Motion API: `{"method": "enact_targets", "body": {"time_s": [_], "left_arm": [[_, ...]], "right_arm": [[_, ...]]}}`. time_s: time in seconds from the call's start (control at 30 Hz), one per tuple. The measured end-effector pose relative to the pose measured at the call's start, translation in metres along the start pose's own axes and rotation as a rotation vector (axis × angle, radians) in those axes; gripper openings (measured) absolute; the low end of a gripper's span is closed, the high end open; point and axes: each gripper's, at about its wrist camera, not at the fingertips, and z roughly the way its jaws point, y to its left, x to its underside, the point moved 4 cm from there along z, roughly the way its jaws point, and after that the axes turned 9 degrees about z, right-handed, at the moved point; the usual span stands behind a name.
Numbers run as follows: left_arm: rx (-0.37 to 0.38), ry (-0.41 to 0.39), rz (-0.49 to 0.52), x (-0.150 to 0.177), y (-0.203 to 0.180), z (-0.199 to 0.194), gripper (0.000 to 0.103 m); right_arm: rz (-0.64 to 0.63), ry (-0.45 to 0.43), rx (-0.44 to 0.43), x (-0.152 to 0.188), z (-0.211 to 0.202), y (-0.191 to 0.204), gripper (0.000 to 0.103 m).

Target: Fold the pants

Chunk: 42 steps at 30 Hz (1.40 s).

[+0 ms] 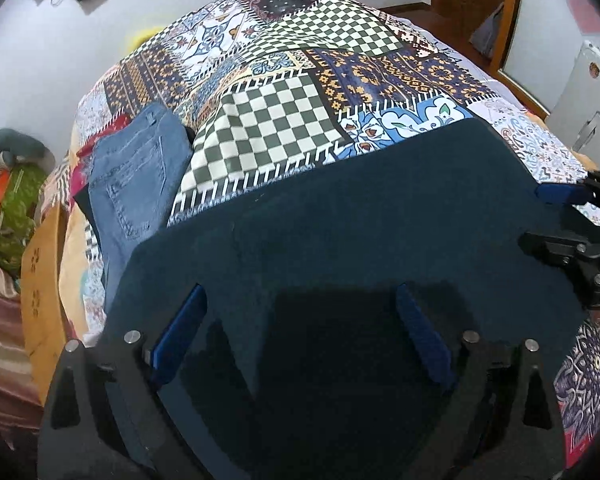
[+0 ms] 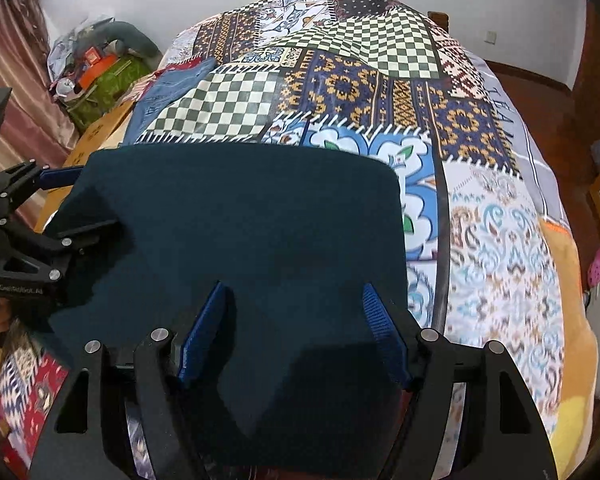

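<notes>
Left hand-held gripper [image 1: 300, 332] hangs over the near-left part of the dark pants [image 1: 340, 208], jaws spread wide, nothing between the blue pads [image 1: 180, 336] — just cloth below. Whether the tips touch the fabric, can't tell. Right hand-held gripper [image 2: 296, 328] same story: jaws wide apart, empty, over the near-right part of the pants [image 2: 240, 220], close to their right edge.

The pants are a dark teal-navy block, already doubled into a rough rectangle w/ rounded far corners, lying flat on the bed [image 1: 284, 120] near its front edge, roughly mid-width. Patchwork bedcover [image 2: 500, 240] shows on the far side and to the right. A folded pair of blue jeans [image 1: 140, 176] sits toward the bed's left edge, just beside the dark pants, possibly tucked a little under their left side.

Handling, as a guess: fabric looks soft, matte, mid-weight, fleecy or knit — limp, not stiff, not fragile. It should drape and sag once lifted, and layers may slide over each other. Best hold prob. at the two near corners or near edge, one gripper each, pinching all layers together so the stack doesn't split; then carry toward the far edge. The cover underneath may bunch if the pads dig in.
</notes>
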Motion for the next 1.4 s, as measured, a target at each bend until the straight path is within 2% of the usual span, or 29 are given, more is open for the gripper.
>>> {"method": "enact_targets", "body": {"time_s": [0.13, 0.27, 0.43, 0.57, 0.7, 0.93, 1.03, 1.13, 1.23, 1.4], "left_arm": [[0.024, -0.009, -0.035, 0.013, 0.003, -0.005, 0.099], [0.055, -0.006, -0.074, 0.026, 0.008, -0.015, 0.099], [0.006, -0.034, -0.062, 0.042, 0.013, -0.039, 0.099], [0.000, -0.078, -0.092, 0.055, 0.024, -0.062, 0.099], [-0.072, -0.144, -0.151, 0.071, 0.048, -0.092, 0.099], [-0.127, -0.256, -0.315, 0.111, 0.106, -0.132, 0.099], [-0.137, -0.280, -0.390, 0.132, 0.131, -0.141, 0.099], [-0.113, -0.289, -0.486, 0.160, 0.156, -0.144, 0.099], [-0.025, -0.247, -0.589, 0.194, 0.180, -0.133, 0.099], [0.064, -0.165, -0.732, 0.249, 0.200, -0.104, 0.099]], "right_arm": [[0.008, -0.006, 0.006, 0.015, -0.012, 0.001, 0.068], [-0.009, -0.028, 0.058, 0.019, -0.019, 0.009, 0.068], [-0.044, -0.047, 0.123, 0.022, -0.035, 0.018, 0.068], [-0.056, -0.080, 0.126, 0.018, -0.052, 0.027, 0.068], [-0.068, -0.139, 0.115, 0.007, -0.070, 0.044, 0.068], [-0.142, -0.241, 0.078, -0.014, -0.090, 0.091, 0.069], [-0.179, -0.276, 0.047, -0.020, -0.094, 0.117, 0.070], [-0.211, -0.291, 0.015, -0.025, -0.092, 0.142, 0.071], [-0.234, -0.277, -0.013, -0.028, -0.080, 0.165, 0.071], [-0.259, -0.205, -0.052, -0.022, -0.044, 0.202, 0.071]]}}
